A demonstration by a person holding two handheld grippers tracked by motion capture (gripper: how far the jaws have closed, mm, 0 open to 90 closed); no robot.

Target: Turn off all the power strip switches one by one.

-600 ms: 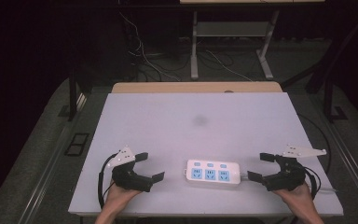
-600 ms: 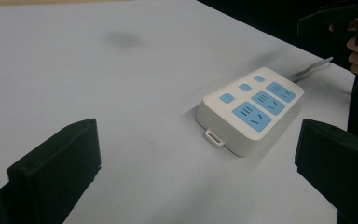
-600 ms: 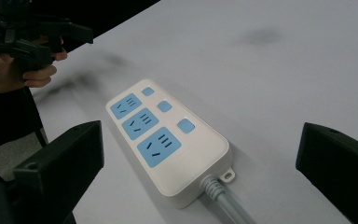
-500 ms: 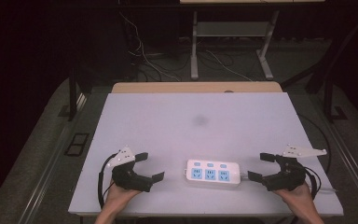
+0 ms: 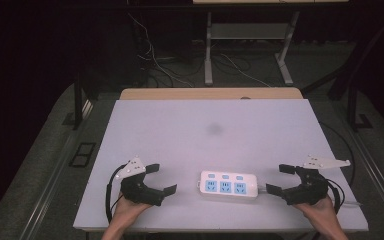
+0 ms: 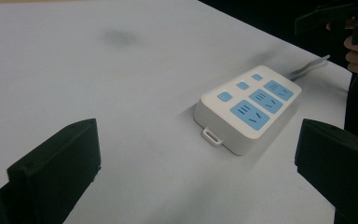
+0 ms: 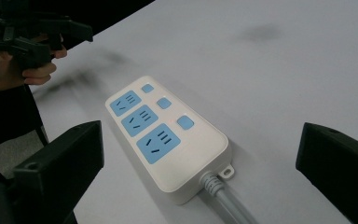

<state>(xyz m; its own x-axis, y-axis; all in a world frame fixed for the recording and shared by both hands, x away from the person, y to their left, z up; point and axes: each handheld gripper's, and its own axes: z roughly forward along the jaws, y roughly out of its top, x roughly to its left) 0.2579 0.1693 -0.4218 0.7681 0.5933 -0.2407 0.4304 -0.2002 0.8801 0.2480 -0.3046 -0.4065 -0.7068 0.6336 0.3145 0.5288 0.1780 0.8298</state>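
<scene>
- The white plastic power strip with blue sockets [image 5: 229, 184] is lying flat on the white table [image 5: 205, 135]
- The left gripper [image 5: 161, 180] and right gripper [image 5: 280, 179] are sitting beside it, jaws spread wide, pinching nothing

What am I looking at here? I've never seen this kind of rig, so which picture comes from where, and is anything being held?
There is no robot: a person sits at a white table and holds a hand-operated tool with two black jaws in each hand. The high view looks down from above; the left gripper is at its left, the right gripper at its right. The other two pictures come from small cameras riding on those tools, looking out between their own jaws. Between the grippers lies a white power strip with three blue sockets and three blue buttons; its grey cable leaves the end nearest the right gripper. Both grippers are open and hold nothing; neither touches the strip.
</scene>
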